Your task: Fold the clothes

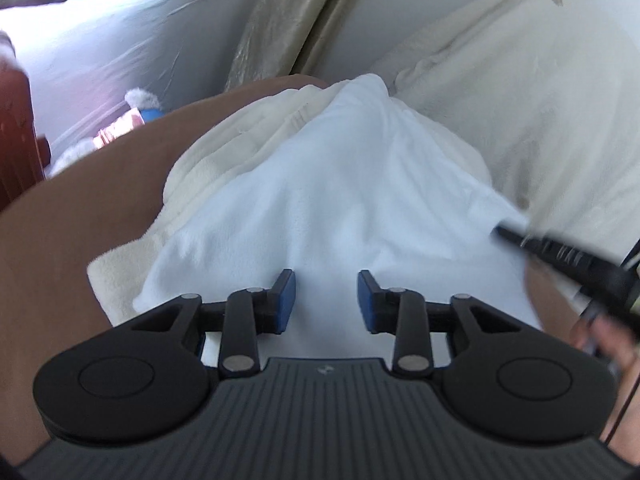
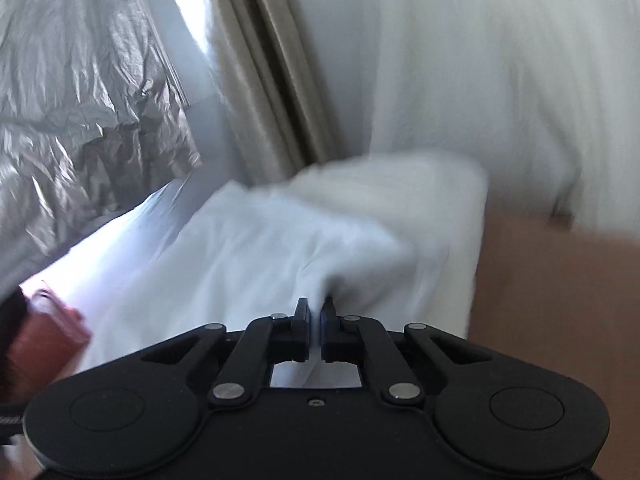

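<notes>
On the tan table (image 1: 80, 216), a white garment (image 1: 320, 200) lay spread over a cream fleece cloth (image 1: 224, 160), its long axis running from the near edge away toward the far side, where it narrowed to a bunched peak. At the near end it was broad and flat; toward the far end it rose in soft folds.

At the garment's right edge the right gripper (image 2: 316, 308) had its jaws pressed together on a pinch of the white fabric, which puckered up just ahead of the pads. In the left wrist view that gripper showed as a blurred dark bar (image 1: 560, 256) lying across the right border of the cloth.

Over the near end of the garment the left gripper (image 1: 326, 300) hovered with its jaws spread apart, the blue pads (image 1: 286, 296) clear of the fabric, nothing between them.

Beyond the table hung a pale curtain (image 2: 256, 80) and crinkled silver sheeting (image 2: 80, 92); more cream fabric (image 1: 520, 92) was heaped at the far right.
</notes>
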A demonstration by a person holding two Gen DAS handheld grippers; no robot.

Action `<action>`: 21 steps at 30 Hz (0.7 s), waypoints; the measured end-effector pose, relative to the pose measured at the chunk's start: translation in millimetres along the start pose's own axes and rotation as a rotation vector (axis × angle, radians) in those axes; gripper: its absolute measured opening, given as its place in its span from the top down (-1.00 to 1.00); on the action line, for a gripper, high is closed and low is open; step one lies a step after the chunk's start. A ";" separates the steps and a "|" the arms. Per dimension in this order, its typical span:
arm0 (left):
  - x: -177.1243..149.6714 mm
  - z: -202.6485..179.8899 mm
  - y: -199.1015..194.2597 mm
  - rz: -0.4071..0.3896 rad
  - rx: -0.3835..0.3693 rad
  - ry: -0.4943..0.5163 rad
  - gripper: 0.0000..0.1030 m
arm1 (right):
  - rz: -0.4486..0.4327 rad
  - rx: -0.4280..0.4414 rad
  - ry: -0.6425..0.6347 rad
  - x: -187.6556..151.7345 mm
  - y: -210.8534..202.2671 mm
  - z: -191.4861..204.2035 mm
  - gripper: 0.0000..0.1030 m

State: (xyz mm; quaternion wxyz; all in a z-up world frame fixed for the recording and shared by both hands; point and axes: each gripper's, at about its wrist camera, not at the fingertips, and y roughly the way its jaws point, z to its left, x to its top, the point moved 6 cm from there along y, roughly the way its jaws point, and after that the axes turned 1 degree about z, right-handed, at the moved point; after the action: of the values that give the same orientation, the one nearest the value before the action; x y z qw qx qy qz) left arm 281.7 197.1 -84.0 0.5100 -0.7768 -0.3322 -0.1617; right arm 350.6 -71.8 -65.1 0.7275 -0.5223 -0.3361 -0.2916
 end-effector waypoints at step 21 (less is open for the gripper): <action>-27.3 -72.1 6.5 0.094 -0.286 0.194 0.33 | 0.010 0.075 -0.163 16.5 7.2 4.8 0.12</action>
State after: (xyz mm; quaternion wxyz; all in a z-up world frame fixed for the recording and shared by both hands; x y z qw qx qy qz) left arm 272.6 120.9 -73.7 0.4311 -0.8368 -0.2183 -0.2575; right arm 365.2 -66.4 -54.9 0.7180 -0.5185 -0.4025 -0.2318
